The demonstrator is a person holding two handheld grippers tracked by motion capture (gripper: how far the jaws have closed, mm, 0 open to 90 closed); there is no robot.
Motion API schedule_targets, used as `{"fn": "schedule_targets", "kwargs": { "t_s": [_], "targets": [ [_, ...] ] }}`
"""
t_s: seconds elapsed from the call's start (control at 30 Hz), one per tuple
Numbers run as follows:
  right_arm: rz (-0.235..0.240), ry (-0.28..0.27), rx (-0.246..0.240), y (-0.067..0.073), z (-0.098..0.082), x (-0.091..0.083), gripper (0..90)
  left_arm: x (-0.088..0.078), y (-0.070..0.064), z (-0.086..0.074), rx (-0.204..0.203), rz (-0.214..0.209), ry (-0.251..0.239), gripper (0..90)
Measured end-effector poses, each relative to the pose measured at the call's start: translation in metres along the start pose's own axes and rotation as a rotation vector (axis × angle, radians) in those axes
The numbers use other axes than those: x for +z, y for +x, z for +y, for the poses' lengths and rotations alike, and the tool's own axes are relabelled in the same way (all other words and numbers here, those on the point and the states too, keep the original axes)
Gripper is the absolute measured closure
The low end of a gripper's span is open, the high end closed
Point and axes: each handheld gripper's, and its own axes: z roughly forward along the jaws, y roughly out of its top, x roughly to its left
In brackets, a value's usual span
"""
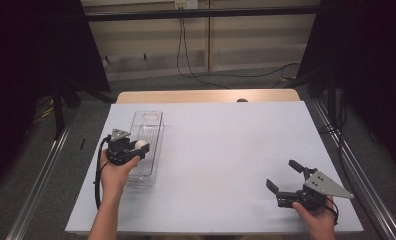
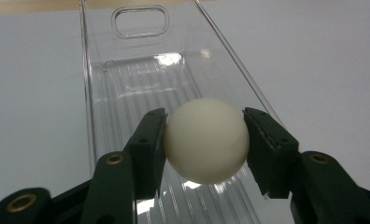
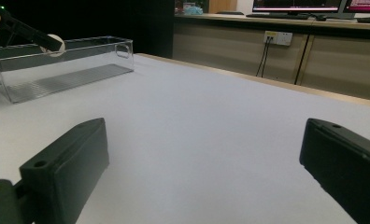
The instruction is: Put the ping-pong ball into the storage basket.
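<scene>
A white ball (image 2: 206, 140) is clamped between the two black jaws of my left gripper (image 2: 204, 140), which is shut on it. The ball (image 1: 140, 145) hangs above the near half of a long clear plastic bin (image 1: 147, 145) at the table's left, with the left gripper (image 1: 136, 149) over the bin's left wall. In the right gripper view the ball (image 3: 54, 40) and the bin (image 3: 61, 65) show far off at the upper left. My right gripper (image 1: 281, 176) rests near the table's front right, jaws wide open, nothing between them (image 3: 202, 158).
A white sheet covers the table (image 1: 226, 150), with a bare wooden strip along its far edge. The bin's ribbed floor (image 2: 145, 93) holds nothing. Metal rails run along both table sides. Cables hang from a wall socket (image 1: 186, 5) behind.
</scene>
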Motion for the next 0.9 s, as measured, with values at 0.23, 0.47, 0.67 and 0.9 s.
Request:
{"fn": "schedule_targets", "kwargs": {
  "t_s": [0.23, 0.47, 0.67, 0.9],
  "targets": [
    [-0.001, 0.0, 0.002, 0.0, 0.0, 0.0, 0.8, 0.0, -0.001, -0.001, -0.001, 0.005, -0.003, 49.2],
    [0.0, -0.003, 0.001, 0.0, 0.0, 0.0, 0.8, -0.001, -0.001, -0.001, -0.003, 0.009, -0.02, 45.3],
    [0.0, 0.0, 0.003, 0.0, 0.0, 0.0, 0.8, -0.005, -0.001, -0.002, -0.005, 0.012, -0.039, 40.9],
    [0.007, -0.002, 0.002, 0.0, 0.0, 0.001, 0.8, -0.012, -0.001, -0.005, -0.017, 0.007, -0.08, 32.1]
  ]
}}
